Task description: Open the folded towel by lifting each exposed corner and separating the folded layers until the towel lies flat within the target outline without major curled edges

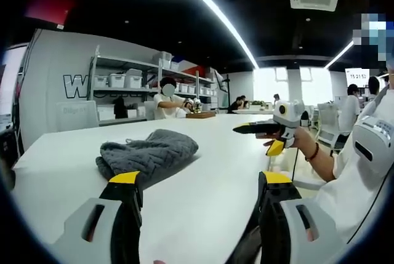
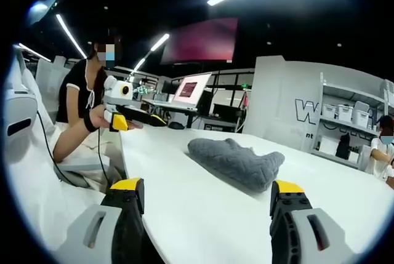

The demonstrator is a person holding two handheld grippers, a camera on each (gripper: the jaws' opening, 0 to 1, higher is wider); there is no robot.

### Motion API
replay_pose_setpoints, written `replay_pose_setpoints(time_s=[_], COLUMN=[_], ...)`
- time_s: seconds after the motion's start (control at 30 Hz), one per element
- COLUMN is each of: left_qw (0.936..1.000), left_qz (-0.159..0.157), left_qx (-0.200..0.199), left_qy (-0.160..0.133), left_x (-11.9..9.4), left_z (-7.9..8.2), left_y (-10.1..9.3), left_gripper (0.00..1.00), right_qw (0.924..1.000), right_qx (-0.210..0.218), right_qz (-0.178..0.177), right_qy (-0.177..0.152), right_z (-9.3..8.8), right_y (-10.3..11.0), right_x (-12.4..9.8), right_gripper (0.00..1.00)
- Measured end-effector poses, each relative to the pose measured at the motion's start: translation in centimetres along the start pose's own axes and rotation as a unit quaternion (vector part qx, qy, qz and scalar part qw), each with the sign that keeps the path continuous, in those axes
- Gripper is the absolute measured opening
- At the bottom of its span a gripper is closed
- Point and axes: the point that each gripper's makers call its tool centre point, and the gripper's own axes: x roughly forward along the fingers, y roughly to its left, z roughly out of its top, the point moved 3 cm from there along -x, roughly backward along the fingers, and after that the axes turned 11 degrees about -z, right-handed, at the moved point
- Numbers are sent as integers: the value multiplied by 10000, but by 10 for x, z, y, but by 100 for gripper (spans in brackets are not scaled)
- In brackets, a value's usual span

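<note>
Grey knitted towel (image 1: 148, 155) still bunched and folded on white table (image 1: 203, 202); nothing opened yet.
Left gripper (image 1: 200, 193) hovers near the towel's near edge, jaws spread wide, holding nothing. Right gripper (image 2: 206, 199) likewise released, jaws apart, towel between and beyond them. All corners remain to lift; no outline visible.

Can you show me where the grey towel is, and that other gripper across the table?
towel (image 1: 151, 153), left gripper view, middle of the crumpled heap
right gripper (image 1: 261, 128), left gripper view, between its tips
table (image 2: 203, 208), right gripper view, bare top
</note>
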Motion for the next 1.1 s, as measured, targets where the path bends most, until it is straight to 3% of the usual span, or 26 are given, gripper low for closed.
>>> replay_pose_setpoints(time_s=[1.1], left_qw=[10000], left_qz=[9], left_qx=[-52], left_qy=[17], left_x=[1], left_z=[-2], left_y=[1], left_gripper=[74], right_qw=[10000], right_qx=[-27], right_qz=[34], right_qy=[49], right_z=[-1], right_y=[3], right_x=[1], right_gripper=[80])
